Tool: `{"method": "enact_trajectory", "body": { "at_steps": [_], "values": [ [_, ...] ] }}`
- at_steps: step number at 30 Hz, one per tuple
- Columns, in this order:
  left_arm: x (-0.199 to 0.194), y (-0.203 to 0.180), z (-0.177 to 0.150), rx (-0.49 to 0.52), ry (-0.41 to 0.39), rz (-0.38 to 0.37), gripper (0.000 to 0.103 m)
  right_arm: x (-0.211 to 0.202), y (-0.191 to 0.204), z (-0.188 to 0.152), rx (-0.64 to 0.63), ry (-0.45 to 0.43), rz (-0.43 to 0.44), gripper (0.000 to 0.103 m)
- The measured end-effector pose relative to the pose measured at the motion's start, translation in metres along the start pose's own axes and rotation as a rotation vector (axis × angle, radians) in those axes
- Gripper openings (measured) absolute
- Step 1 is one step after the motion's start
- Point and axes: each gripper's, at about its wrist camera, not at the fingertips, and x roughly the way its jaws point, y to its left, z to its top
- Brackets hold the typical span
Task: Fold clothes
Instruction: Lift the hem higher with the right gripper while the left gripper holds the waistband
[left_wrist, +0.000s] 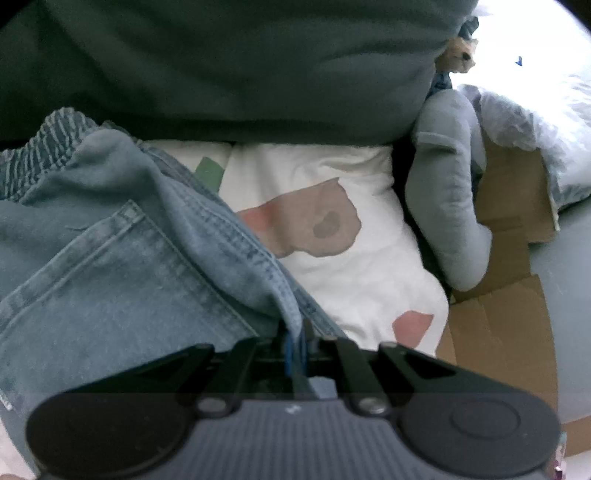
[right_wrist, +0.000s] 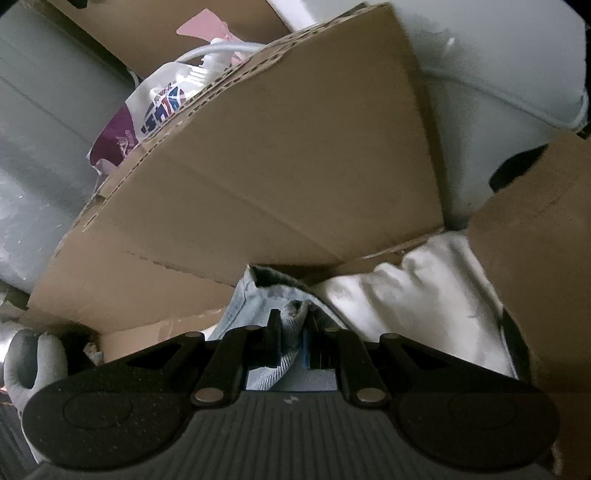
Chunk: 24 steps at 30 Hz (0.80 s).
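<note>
The faded blue denim jeans (left_wrist: 122, 258) are pinched at both ends here, so neither hand is really nearer. In the left wrist view the fabric spreads up and leftward from the left gripper (left_wrist: 294, 341), elastic waistband far up-left, draped over a white patterned bed sheet (left_wrist: 332, 240). The left fingers (left_wrist: 284, 332) are nearly closed on a seam fold. In the right wrist view the right gripper (right_wrist: 293, 332) is clamped narrowly on a bunched denim edge, just short of a brown cardboard box (right_wrist: 277, 166). A lay-down looks likely next.
</note>
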Motion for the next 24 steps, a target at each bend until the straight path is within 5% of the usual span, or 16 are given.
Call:
{"method": "enact_trajectory", "body": {
  "at_steps": [24],
  "values": [
    [0.064, -0.018, 0.022, 0.039, 0.068, 0.063, 0.005, 0.068, 0.03, 0.014, 0.025, -0.036, -0.038, 0.009]
  ]
}}
